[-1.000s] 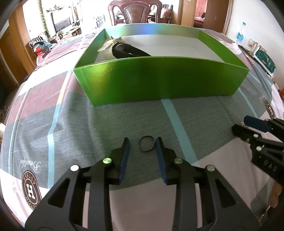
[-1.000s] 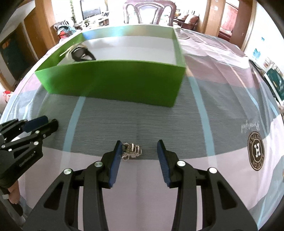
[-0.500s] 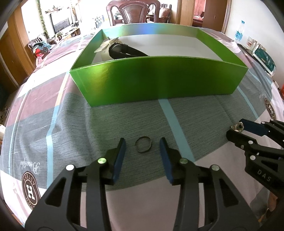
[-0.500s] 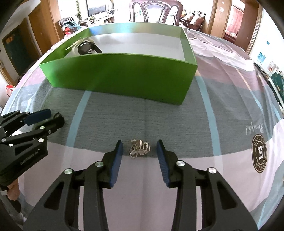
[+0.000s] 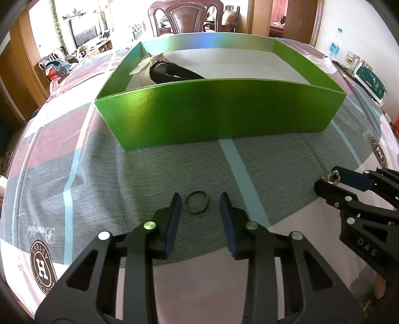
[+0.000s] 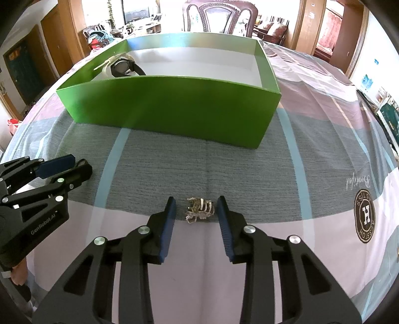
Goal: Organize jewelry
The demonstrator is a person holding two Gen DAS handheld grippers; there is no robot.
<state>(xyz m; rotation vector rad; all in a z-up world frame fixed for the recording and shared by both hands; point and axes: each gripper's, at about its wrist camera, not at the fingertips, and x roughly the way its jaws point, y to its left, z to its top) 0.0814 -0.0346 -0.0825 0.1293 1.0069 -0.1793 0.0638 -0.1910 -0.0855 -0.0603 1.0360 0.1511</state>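
A thin dark ring (image 5: 197, 202) lies on the grey cloth, just ahead of and between the fingertips of my open left gripper (image 5: 200, 199). A small gold and silver clip-like ornament (image 6: 199, 210) lies on the cloth between the fingers of my open right gripper (image 6: 197, 203); it also shows in the left wrist view (image 5: 331, 177). Neither gripper touches its piece. A green box (image 5: 219, 114) with a white floor stands beyond both and holds a black watch (image 5: 172, 72) and a pale item at its far left corner.
The table carries a plaid cloth (image 6: 311, 154) with round logo prints. A carved wooden chair (image 6: 219, 16) stands behind the box. Small boxes and a bottle (image 5: 333, 47) sit along the right table edge. The left gripper shows at the left of the right wrist view (image 6: 72, 165).
Both grippers have edged forward and lower, so the ring and the ornament now sit more squarely between the fingertips. The right gripper's gap has narrowed slightly around the ornament.
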